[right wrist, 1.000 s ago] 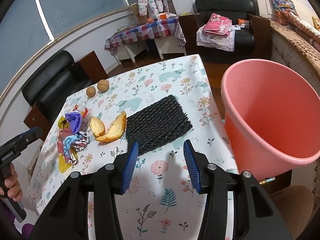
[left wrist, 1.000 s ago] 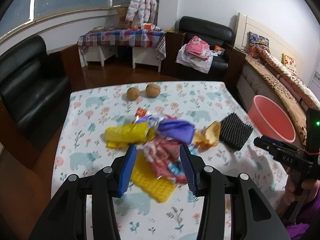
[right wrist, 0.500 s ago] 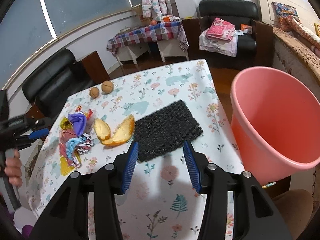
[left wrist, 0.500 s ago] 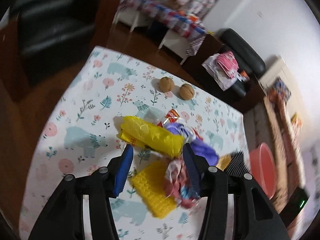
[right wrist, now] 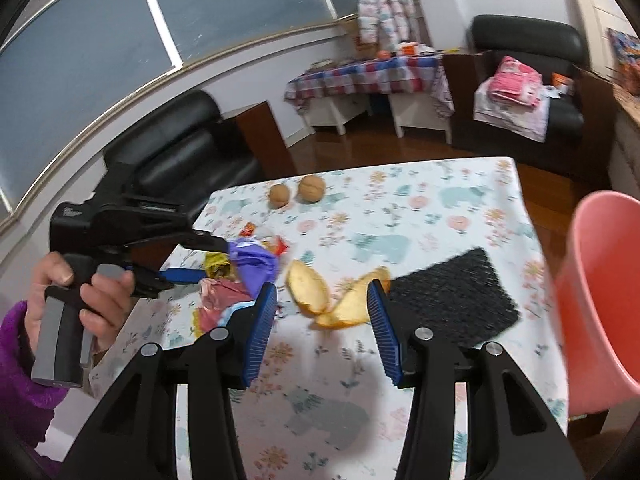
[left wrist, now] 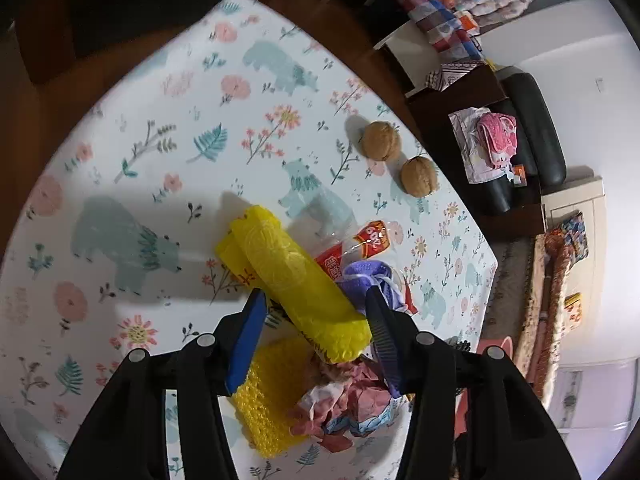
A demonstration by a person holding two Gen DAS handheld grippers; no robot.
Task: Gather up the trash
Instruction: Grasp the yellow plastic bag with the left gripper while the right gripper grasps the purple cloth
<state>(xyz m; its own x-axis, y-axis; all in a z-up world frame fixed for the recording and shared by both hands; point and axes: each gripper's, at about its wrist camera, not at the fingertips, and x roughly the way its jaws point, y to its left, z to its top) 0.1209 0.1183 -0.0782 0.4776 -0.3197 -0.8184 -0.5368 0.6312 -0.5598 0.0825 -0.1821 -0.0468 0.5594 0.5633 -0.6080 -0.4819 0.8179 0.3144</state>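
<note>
Trash lies in a heap toward the left side of the flowered tablecloth (left wrist: pixel 132 128). Left to right across the table, as the right wrist view shows it: the heap with the left gripper (left wrist: pixel 316 320) over it, two pieces of peel (right wrist: pixel 336 300), a black mesh mat (right wrist: pixel 452 296), and the pink bucket (right wrist: pixel 600 300) standing off the right edge. Two walnuts (left wrist: pixel 400 160) sit apart at the far side and appear not to be trash. The left gripper is released, jaws spread, and straddles the near end of a yellow roll (left wrist: pixel 296 276); nothing is gripped. The roll's long axis runs away from the jaws, slanting toward the far left, so the fingers would close across its width, which suits a pinch grasp. A yellow mesh pad (left wrist: pixel 268 396) and crumpled pink paper (left wrist: pixel 344 392) lie under and behind the jaws; a purple wrapper (left wrist: pixel 368 276) touches the roll on its right. The right gripper (right wrist: pixel 322 320) is also released and holds nothing; it is aimed at the peel, which lies just beyond its fingertips. The left gripper is the nearer to the roll; the right is the nearer to the peel and the bucket.
</note>
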